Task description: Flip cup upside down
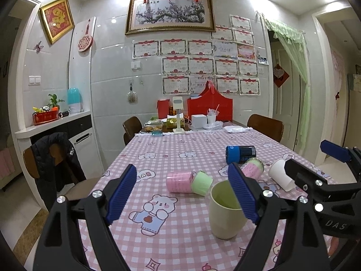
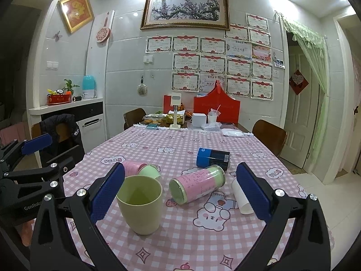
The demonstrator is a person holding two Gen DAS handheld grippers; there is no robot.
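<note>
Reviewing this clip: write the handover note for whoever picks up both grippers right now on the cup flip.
Left gripper: open, empty, above the table.
Right gripper: open, empty.
Green cup: upright, mouth up, on the checked tablecloth, near the front edge, between the two grippers, untouched.
Nearby: two pink-green canisters, a blue can and a white paper cup, all lying on their sides.
Done: nothing.
Left: grasp the cup, invert it, set it down.

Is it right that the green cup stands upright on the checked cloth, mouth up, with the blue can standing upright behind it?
Not quite. The blue can lies on its side, not upright; the right wrist view shows it clearly. The rest holds: the green cup stands upright, mouth up, on the checked cloth, with the can behind it.
</note>
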